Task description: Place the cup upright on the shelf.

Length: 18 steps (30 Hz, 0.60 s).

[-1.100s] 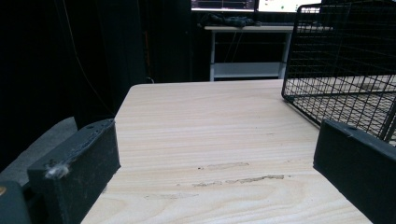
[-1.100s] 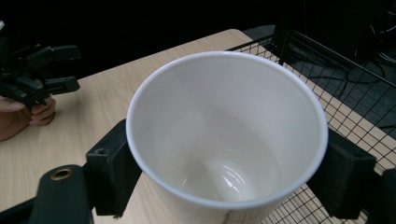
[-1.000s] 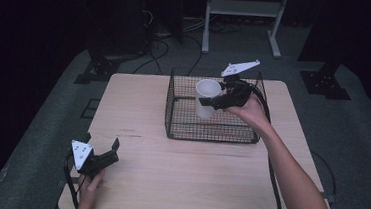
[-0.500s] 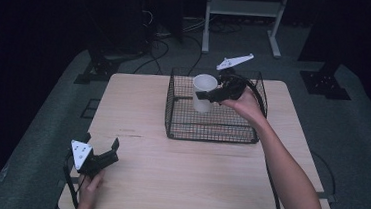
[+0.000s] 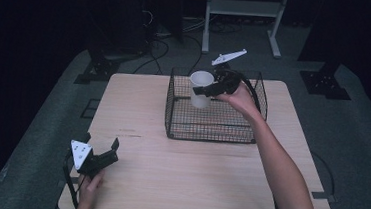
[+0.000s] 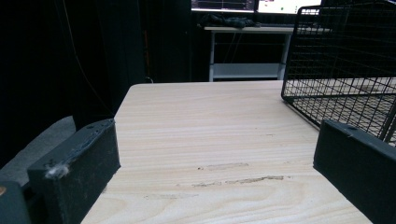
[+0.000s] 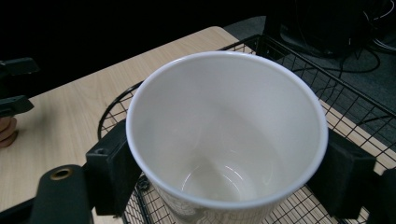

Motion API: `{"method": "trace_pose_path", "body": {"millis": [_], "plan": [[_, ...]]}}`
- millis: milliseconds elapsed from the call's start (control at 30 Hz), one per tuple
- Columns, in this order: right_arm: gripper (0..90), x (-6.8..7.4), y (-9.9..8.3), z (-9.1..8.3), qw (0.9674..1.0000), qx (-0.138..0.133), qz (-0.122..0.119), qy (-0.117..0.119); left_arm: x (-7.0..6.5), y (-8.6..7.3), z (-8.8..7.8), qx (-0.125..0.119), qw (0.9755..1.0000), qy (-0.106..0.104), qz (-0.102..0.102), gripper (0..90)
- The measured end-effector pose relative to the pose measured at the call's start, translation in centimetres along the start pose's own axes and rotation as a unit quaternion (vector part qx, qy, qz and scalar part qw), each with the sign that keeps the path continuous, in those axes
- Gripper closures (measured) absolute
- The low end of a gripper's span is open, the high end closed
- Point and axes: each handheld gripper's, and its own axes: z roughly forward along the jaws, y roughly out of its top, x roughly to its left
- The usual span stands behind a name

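A white cup [image 5: 201,88] is held upright in the right gripper [image 5: 208,89], both jaws pressed against its sides just under the rim, above the far left part of the wire basket [image 5: 211,131]. The basket stands at the far middle of the table [image 5: 178,174]. The cup's long axis is vertical, mouth up; nothing is seen inside it. The left gripper [image 5: 100,153] rests at the near left corner, jaws wide apart and holding nothing, well apart from the basket. The right hand is clearly nearer.

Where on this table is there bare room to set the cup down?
Bare wood runs between the left gripper and the wire basket, and along the table's near edge. The basket's back left, around the held cup, is crowded.
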Motion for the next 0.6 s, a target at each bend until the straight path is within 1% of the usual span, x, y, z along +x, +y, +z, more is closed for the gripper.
{"method": "trace_pose_path", "body": {"millis": [267, 367, 433, 600], "plan": [[19.5, -1.1, -0.8, 1.6, 0.9998, 0.014, 0.016, 0.002, 0.0, 0.0, 0.0, 0.000, 1.0000, 0.000, -0.001, 0.0], [19.5, -1.4, -1.1, 2.2, 0.9996, 0.018, 0.022, 0.003, 0.0, 0.0, 0.0, 0.000, 1.0000, -0.001, 0.000, 0.0], [19.5, -1.5, -1.2, 2.6, 0.9995, 0.023, 0.023, 0.000, 0.0, 0.0, 0.0, 0.000, 1.0000, 0.000, 0.000, 0.0], [19.4, -2.0, -1.7, 3.2, 0.9991, 0.026, 0.034, 0.004, 0.0, 0.0, 0.0, 0.001, 1.0000, 0.000, 0.001, 0.0]]}}
